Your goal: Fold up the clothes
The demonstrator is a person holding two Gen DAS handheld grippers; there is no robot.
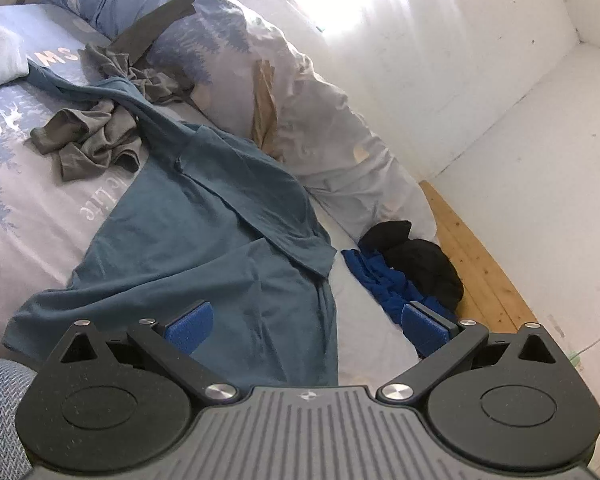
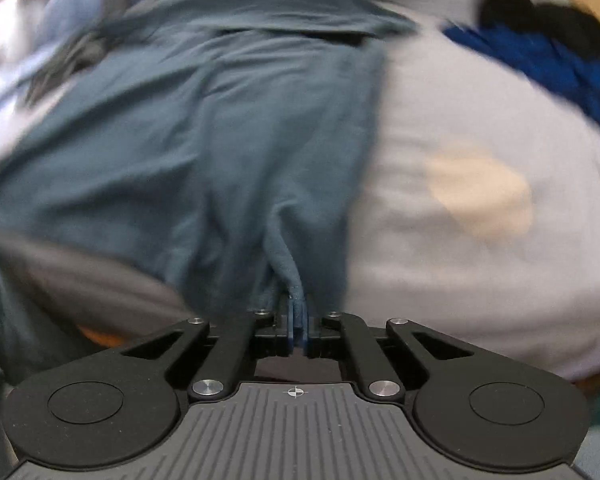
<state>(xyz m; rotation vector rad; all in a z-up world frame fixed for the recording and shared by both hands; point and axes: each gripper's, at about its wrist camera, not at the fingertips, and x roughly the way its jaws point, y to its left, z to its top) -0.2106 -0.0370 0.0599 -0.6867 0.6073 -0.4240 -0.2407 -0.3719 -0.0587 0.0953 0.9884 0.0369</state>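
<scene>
A teal-blue T-shirt (image 1: 204, 232) lies spread and rumpled across the bed, its hem toward the camera. My left gripper (image 1: 306, 330) hovers open above the shirt's near edge, nothing between its blue pads (image 1: 190, 326). In the blurred right wrist view the same shirt (image 2: 220, 140) fills the left half, and my right gripper (image 2: 298, 322) is shut on a pinched fold of its hem, the cloth rising in a ridge from between the fingers.
Grey crumpled garments (image 1: 88, 140) lie beyond the shirt on the printed bedsheet (image 1: 20, 216). A bunched duvet (image 1: 332, 136) runs along the right side. A bright blue garment (image 1: 384, 280) and a black one (image 1: 424, 264) sit by the wooden bed edge (image 1: 480, 256) near the white wall.
</scene>
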